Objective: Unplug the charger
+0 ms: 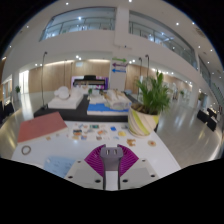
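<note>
Held low over the near edge of the white worktop, pointed toward the far side. Hand-held gripper pinched around a small grey block, apparently the charger, pressed between the purple pads, presumably for a firm pull. Socket or cable not visible. Potted plant standing far right; red mat lying far left, clear of the grasp.

No legible text, label, brand or number anywhere; the distant wall signs are too small to read.
</note>
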A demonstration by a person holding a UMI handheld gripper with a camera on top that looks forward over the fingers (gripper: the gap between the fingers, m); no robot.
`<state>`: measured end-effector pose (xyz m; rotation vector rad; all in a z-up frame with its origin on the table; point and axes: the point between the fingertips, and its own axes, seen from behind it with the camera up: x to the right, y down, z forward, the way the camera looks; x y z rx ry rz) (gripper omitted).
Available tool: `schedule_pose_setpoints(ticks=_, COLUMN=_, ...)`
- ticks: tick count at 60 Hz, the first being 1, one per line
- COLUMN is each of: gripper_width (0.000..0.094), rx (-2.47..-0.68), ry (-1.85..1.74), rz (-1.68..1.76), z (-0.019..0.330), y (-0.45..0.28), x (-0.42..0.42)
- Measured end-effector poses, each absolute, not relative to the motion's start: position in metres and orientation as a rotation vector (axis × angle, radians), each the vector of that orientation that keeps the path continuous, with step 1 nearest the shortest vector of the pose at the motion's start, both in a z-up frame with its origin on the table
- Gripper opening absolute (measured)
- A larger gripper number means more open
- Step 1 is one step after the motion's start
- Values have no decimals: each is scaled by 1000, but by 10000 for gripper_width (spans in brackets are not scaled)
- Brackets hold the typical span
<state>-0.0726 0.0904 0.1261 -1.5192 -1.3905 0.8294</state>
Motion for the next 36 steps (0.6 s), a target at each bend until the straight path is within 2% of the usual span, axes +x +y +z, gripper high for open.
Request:
schedule_pose_setpoints(ticks=9, gripper_width=194, rx=-1594, ry=-1512, rz=708, z=43, y=122, x=-63)
schedule_pose_setpoints(ticks=14, gripper_width=236, rx=-1635, ry=-1560, rz=696, z=12, y=123, x=-65)
schedule_pose_setpoints(ticks=19, gripper_width=319, rx=-1643, ry=-1602, rz=672, z=-2, y=126, x=-69)
schedule_pose_setpoints(ticks=20, gripper_width=380, rx=-1648, ry=-1611, rz=670, z=-3, y=126, x=-70)
schedule_pose_setpoints(ticks=25, gripper_width=874, rx=-1668, ry=-1595, rz=660, z=9, y=128, x=-66)
schedule_pose_setpoints(ticks=28, gripper_width=800, rx=-1658, ry=-1567, rz=662, z=27, y=131, x=-59)
schedule_pose_setpoints(ticks=31, gripper_width=856, rx=-1635, ry=-1554, rz=676, z=53, y=129, x=-45)
schedule_pose_setpoints(ticks=36, gripper_width=851, rx=-1609, ry=-1534, rz=686, z=99, y=128, x=-7)
